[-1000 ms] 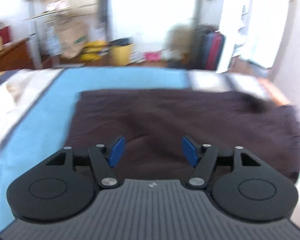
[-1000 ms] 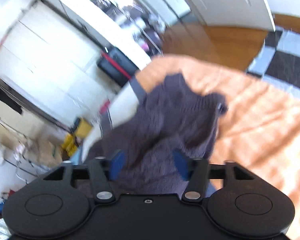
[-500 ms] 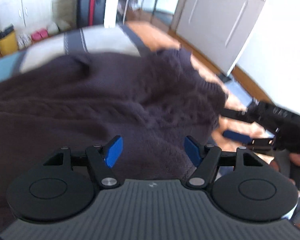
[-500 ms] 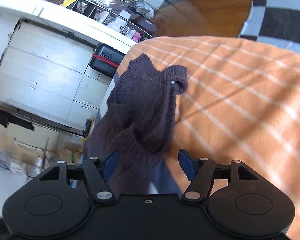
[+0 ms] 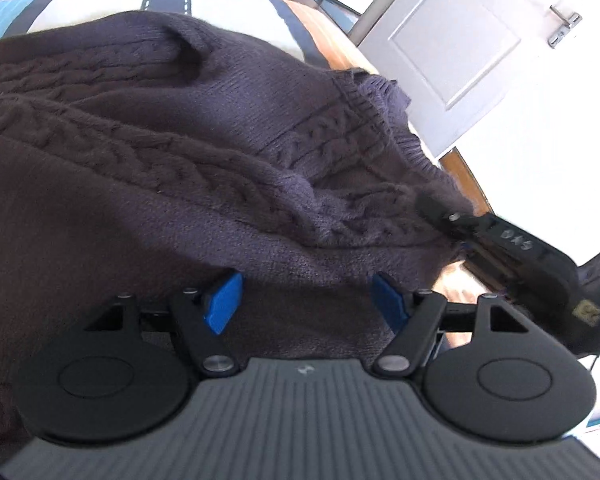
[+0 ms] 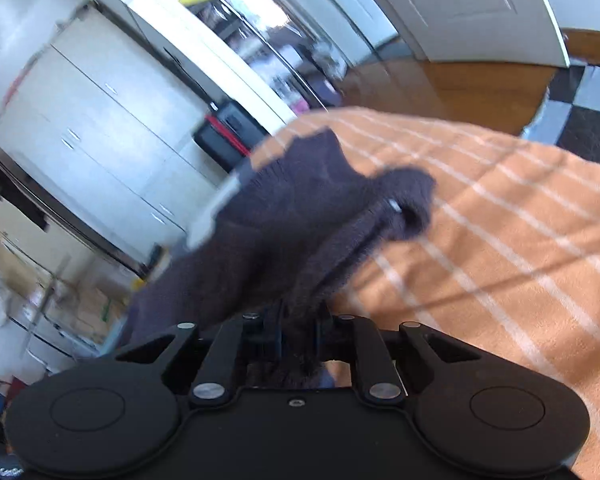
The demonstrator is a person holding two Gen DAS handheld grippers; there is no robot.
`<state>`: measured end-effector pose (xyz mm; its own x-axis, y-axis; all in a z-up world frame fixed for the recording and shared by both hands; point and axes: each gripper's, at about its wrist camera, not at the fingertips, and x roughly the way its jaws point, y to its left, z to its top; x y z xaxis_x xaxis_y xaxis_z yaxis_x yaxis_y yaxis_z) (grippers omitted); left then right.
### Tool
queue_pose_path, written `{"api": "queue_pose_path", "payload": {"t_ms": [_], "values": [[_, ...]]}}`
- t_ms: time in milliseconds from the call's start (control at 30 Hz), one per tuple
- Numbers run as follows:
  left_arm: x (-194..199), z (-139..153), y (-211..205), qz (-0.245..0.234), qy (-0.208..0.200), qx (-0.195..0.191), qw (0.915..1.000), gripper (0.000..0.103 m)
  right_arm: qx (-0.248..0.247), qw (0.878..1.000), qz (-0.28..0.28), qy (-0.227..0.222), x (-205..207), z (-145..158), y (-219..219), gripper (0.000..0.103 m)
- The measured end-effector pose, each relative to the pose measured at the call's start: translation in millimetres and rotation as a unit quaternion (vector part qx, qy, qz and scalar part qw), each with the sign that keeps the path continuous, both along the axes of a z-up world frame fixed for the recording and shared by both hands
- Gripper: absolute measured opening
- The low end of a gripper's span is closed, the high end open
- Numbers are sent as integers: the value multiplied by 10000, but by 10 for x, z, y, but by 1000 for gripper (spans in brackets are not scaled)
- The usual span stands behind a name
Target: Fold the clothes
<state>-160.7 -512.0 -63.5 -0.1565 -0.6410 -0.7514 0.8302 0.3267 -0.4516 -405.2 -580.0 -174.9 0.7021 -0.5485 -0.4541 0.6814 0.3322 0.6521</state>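
A dark brown cable-knit sweater (image 5: pixel 180 152) lies spread over the bed and fills the left wrist view. My left gripper (image 5: pixel 306 300) is open, its blue pads (image 5: pixel 222 304) just above the sweater's near fold, holding nothing. My right gripper (image 6: pixel 298 334) is shut on an edge of the sweater (image 6: pixel 300 216), which rises bunched from its jaws. The right gripper also shows in the left wrist view (image 5: pixel 500 240), at the sweater's right edge.
An orange bedspread with white stripes (image 6: pixel 500 240) lies right of the sweater. A white door (image 5: pixel 452 40) and wooden floor (image 6: pixel 440 84) are beyond the bed. White cabinets (image 6: pixel 100 120) and a black suitcase (image 6: pixel 228 136) stand behind.
My right gripper has closed on the sweater's edge; half a second ago it was open around it. The left gripper has moved closer over the sweater and stays open.
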Motion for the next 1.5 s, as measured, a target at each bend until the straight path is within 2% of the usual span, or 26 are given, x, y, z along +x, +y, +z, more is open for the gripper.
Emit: {"api": "queue_pose_path", "payload": {"t_ms": [100,167,233,333,500,567,633,733,800,867,1000,1100,1133,1233,1300,1367,1400,1433,1500], "values": [[-48,101,-15,53,-75,-29,10000,69,-225,9996,151,-79,31,187,26,16],[-19,213,74,56,-180,-210,9996,69,-406,9986,341,-63,115,390,62,16],[-6,346,210,34,-541,-388,9978,69,-614,9964,577,30,256,610,113,16],[67,589,498,13,-1204,-677,9904,69,-1000,9891,1055,228,582,947,295,15],[483,853,1157,338,-1501,-1253,9801,70,-1342,9643,2278,123,1113,1381,723,14],[649,831,1442,442,-1710,-1172,9773,71,-1445,9461,2898,93,1300,1471,968,14],[806,747,1723,584,-1877,-967,9757,71,-1376,9344,3270,329,1459,1351,1131,14],[1035,649,2102,842,-1666,-939,9779,70,-1240,9147,3777,723,1693,1139,1363,13],[1174,612,2341,1050,-1361,-1182,9780,70,-1354,8967,4005,1314,1846,1012,1517,13],[1303,572,2533,1260,-1105,-1367,9763,70,-1363,8867,4086,1679,1946,931,1600,13],[1486,437,2621,1598,-815,-1550,9715,70,-1489,8831,4072,1794,2014,923,1735,14],[1519,352,2658,1654,-546,-1623,9713,70,-1583,8819,4064,1790,2088,910,1769,14],[1516,337,2651,1631,-525,-1634,9716,70,-1622,8866,3981,1709,2100,934,1763,14],[1508,339,2633,1512,-579,-1651,9729,70,-1627,9055,3770,1072,2082,1034,1681,14],[1505,334,2622,1489,-540,-1644,9736,71,-1466,9055,3841,1049,2128,968,1640,14],[1522,311,2608,1521,-430,-1594,9745,71,-1288,9040,3934,1071,2181,887,1602,27],[1531,302,2611,1534,-367,-1579,9748,71,-1132,8974,4082,1232,2226,819,1605,41],[1541,287,2605,1535,-293,-1592,9748,71,-959,8887,4250,1427,2274,746,1614,41],[1529,272,2615,1511,-214,-1614,9750,71,-1061,8841,4300,1487,2280,735,1678,42]]}}
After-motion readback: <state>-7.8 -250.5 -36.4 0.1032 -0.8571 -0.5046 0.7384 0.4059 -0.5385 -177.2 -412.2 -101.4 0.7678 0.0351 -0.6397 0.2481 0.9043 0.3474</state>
